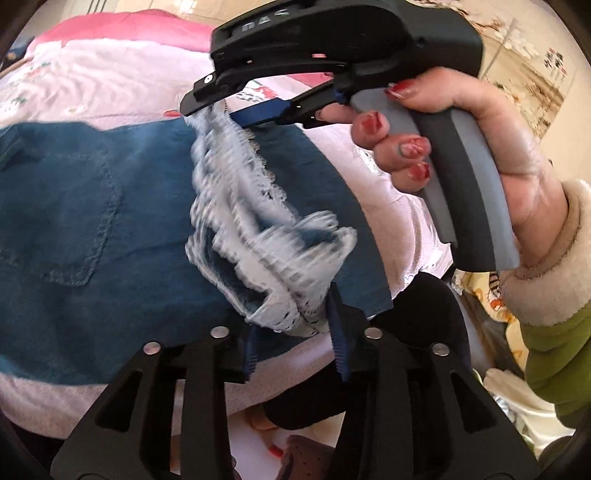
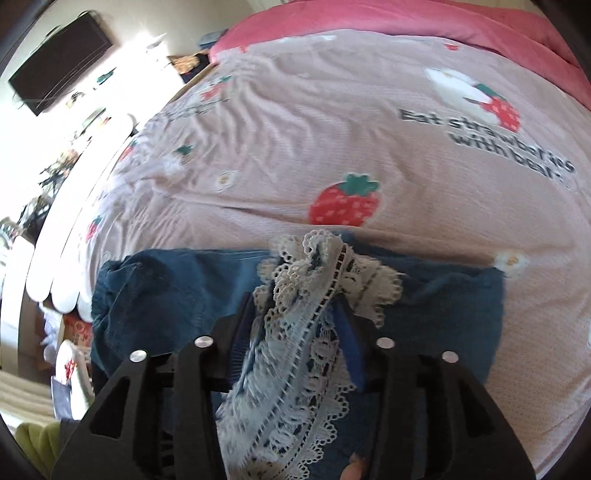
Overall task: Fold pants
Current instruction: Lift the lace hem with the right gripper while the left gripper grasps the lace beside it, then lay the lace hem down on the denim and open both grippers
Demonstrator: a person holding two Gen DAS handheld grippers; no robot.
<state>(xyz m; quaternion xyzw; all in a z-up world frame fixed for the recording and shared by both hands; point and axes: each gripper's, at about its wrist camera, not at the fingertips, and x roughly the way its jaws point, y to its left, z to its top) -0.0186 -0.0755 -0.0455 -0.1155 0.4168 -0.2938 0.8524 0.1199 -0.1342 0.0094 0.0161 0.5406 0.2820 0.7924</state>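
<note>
Blue denim pants (image 1: 92, 221) (image 2: 166, 295) lie folded on the pink strawberry bedsheet (image 2: 332, 147), a back pocket facing up. Their white lace hem (image 1: 258, 229) (image 2: 317, 280) is bunched on top of the denim. My left gripper (image 1: 295, 332) is at the near end of the lace, its blue pads apart with the lace lying loosely between them. My right gripper (image 2: 295, 299) (image 1: 210, 112) stands at the far end of the lace, jaws apart, lace resting between the fingers. A hand (image 1: 498, 129) with red nails holds the right gripper's handle.
A pink blanket (image 2: 406, 22) covers the far side of the bed. The bed's edge runs along the left in the right wrist view, with a wall television (image 2: 59, 55) and floor clutter beyond. A green sleeve (image 1: 554, 350) is at the right in the left wrist view.
</note>
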